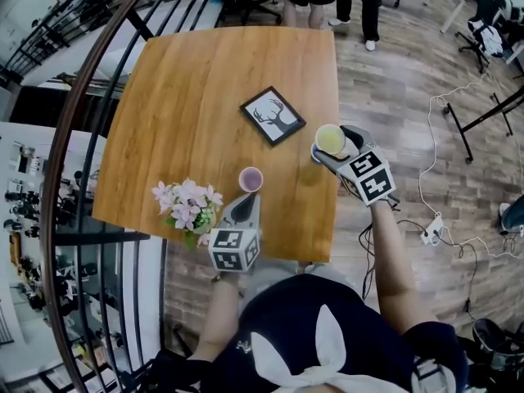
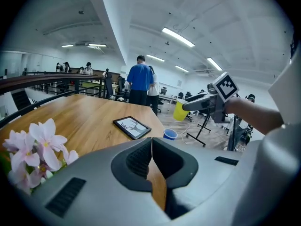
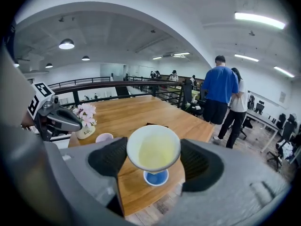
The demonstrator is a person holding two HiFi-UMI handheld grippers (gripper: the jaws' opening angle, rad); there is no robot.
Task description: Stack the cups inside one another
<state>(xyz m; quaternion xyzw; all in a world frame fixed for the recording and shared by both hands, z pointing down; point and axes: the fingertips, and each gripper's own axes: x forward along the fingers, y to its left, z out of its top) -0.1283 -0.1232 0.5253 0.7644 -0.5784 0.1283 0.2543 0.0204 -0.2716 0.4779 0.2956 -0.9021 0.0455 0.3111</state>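
Looks like you're mid-stack: your right gripper (image 1: 329,147) is clamped on the yellow cup (image 3: 153,150) and holds it in the air right above the blue cup (image 3: 155,177), which sits near the edge of the table (image 1: 205,80). The pink cup (image 1: 250,178) waits just ahead of your left gripper (image 2: 151,149), whose jaws are pressed together on nothing. Next I'd line the yellow one up dead centre and lower it straight down, gently, since blue looks close enough to the edge to get nudged off.
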